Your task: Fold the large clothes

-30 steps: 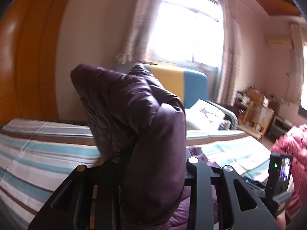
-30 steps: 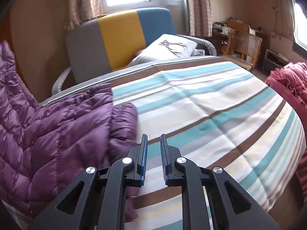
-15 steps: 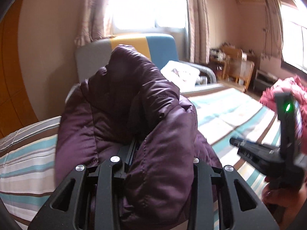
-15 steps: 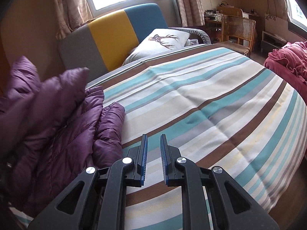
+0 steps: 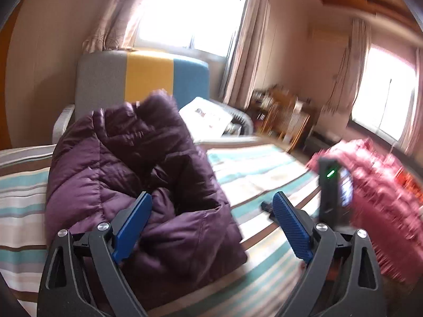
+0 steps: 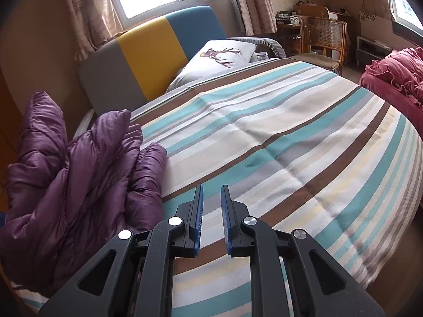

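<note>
Left wrist view: left gripper (image 5: 211,208) jaws have just been opening and now stand wide, blue pads apart. Purple puffer jacket (image 5: 127,174) sits bunched in a heap on the striped bedspread (image 5: 253,163), its near fold between the pads but not pressed; the left pad overlaps the fabric, contact unclear. Right gripper (image 5: 330,198) shows at right over the bed, green light on; its jaws can't be read from here. Behind the jacket: grey-yellow-blue headboard (image 5: 148,76), white pillow (image 5: 208,116), curtained window (image 5: 193,13). Red-pink bedding (image 5: 375,198) heaped at right, blurred.

Right wrist view: right gripper (image 6: 212,211) jaws nearly together, narrow gap, nothing between them, hovering over bare bedspread (image 6: 277,145). Jacket (image 6: 74,179) lies at the left edge of the bed, just beside the gripper, one part standing upright. Pillow (image 6: 219,58) with deer print by headboard (image 6: 148,58). Wicker chair (image 6: 322,42) beyond the bed; red-pink bedding (image 6: 391,79) at far right.
</note>
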Tool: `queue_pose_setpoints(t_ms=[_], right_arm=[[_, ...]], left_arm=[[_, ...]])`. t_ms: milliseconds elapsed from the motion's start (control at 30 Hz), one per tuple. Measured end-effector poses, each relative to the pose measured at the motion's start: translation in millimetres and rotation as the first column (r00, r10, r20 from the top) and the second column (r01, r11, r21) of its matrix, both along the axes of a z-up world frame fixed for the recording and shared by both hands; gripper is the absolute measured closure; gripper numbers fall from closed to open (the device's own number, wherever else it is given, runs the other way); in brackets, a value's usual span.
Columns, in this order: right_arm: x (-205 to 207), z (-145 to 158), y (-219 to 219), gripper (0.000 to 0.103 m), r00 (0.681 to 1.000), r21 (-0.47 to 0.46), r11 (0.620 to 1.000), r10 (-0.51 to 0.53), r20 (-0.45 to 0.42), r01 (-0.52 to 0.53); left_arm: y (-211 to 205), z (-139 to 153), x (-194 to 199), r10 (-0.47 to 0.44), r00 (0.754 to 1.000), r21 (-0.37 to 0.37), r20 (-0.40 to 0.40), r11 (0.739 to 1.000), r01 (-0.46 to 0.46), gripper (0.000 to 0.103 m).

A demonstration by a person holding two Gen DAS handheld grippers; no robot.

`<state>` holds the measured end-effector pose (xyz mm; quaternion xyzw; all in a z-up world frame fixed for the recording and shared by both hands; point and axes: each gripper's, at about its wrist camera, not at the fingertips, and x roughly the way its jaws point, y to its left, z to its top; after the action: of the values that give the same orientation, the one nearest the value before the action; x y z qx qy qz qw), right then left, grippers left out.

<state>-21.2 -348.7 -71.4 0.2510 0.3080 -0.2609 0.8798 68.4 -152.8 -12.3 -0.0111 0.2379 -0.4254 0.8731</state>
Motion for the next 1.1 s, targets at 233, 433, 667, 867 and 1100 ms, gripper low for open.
queue_pose_setpoints(t_ms=[233, 433, 667, 867, 1100], right_arm=[[0, 22, 13, 0.089, 0.996, 0.005, 0.998, 0.064, 0.070, -0.064], [14, 51, 36, 0.089, 0.981, -0.031, 0.987, 0.159, 0.112, -0.156], [23, 80, 58, 0.089, 0.957, -0.077, 0.971, 0.236, 0.170, -0.226], [53, 108, 75, 0.089, 0.918, -0.146, 0.929, 0.363, 0.159, -0.341], [119, 81, 90, 0.089, 0.904, -0.168, 0.889, 0.413, -0.111, -0.427]], left_arm=[[86, 11, 27, 0.260, 0.965, -0.129, 0.031, 0.959, -0.254, 0.004], [130, -41, 107, 0.499, 0.839, -0.001, -0.216, 0.859, -0.512, 0.032], [87, -56, 107, 0.375, 0.902, 0.049, -0.215, 0.927, -0.373, 0.053], [48, -46, 105, 0.334, 0.930, 0.112, -0.151, 0.941, -0.319, 0.053], [34, -37, 103, 0.315, 0.943, 0.167, -0.104, 0.941, -0.296, 0.053]])
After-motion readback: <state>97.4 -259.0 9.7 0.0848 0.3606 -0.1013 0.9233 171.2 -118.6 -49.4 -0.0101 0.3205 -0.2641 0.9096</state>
